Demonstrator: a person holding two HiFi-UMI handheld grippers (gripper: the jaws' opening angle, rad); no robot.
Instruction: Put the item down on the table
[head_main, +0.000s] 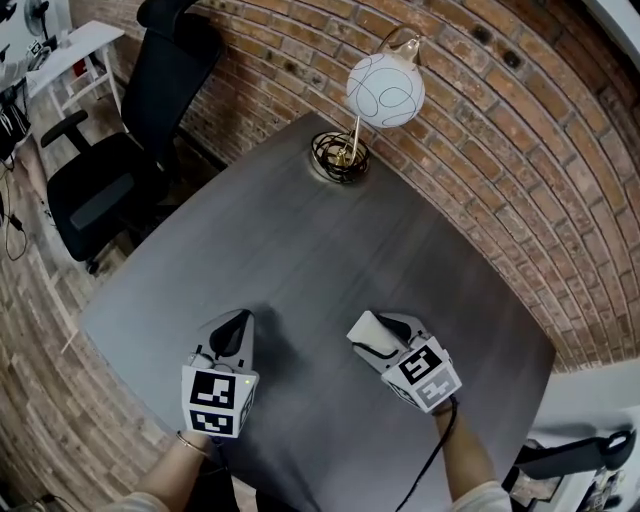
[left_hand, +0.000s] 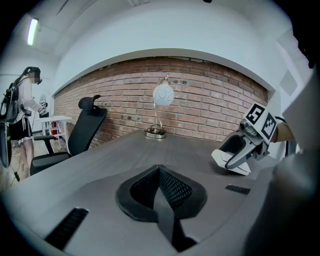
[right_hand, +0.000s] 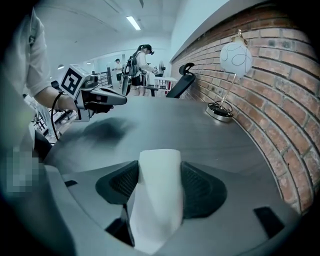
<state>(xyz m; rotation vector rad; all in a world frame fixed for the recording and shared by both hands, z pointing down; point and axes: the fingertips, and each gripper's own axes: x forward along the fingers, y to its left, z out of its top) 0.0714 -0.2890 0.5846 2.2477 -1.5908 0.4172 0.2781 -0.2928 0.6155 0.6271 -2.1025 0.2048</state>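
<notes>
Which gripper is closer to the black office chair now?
Left. The left gripper is over the table side facing the black office chair; the right gripper, holding a white item, is farther, toward the brick wall.

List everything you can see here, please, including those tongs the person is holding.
table: one, dark grey, centre, against the wall.
desk lamp: one, white globe shade, gold stem, table's far edge.
office chair: one, black, left of the table.
brick wall: one, reddish brown, behind the table.
white item: one, white, between the right tongs' jaws.
left tongs: one, grey, shut, empty, at the table's near side.
right tongs: one, grey, shut on the white item.
</notes>
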